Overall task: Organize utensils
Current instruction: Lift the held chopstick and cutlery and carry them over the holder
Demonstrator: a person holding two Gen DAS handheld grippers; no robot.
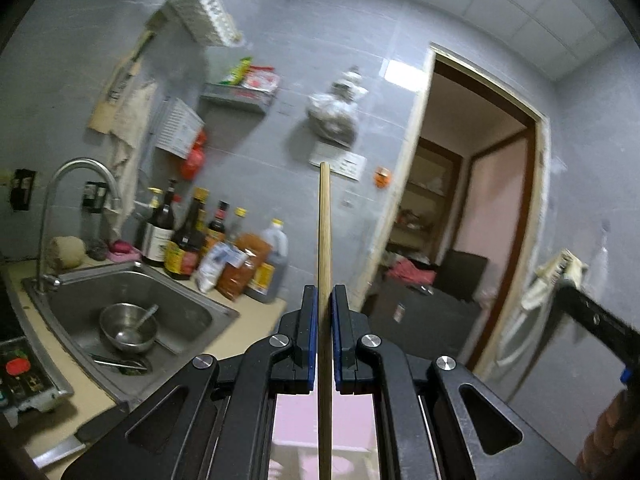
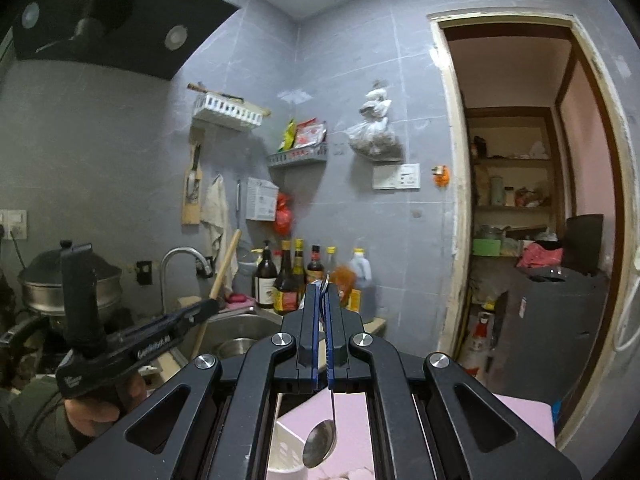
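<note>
My left gripper (image 1: 324, 294) is shut on a wooden chopstick (image 1: 325, 232) that stands upright between the pads, its top well above the fingertips. The same gripper and chopstick (image 2: 226, 264) show at the left of the right wrist view. My right gripper (image 2: 322, 290) is shut on the handle of a metal spoon (image 2: 320, 446), whose bowl hangs down below the pads over a white slotted holder (image 2: 286, 452) on a pink surface (image 2: 520, 416). Part of the right gripper shows at the right edge of the left wrist view (image 1: 596, 316).
A steel sink (image 1: 132, 300) with a bowl and spoon (image 1: 128, 326) lies at the left under a faucet (image 1: 76, 184). Sauce bottles (image 1: 192, 240) line the counter. A knife (image 1: 76, 444) lies near the counter edge. A steamer pot (image 2: 68, 284) stands far left. An open doorway (image 2: 520, 200) is at right.
</note>
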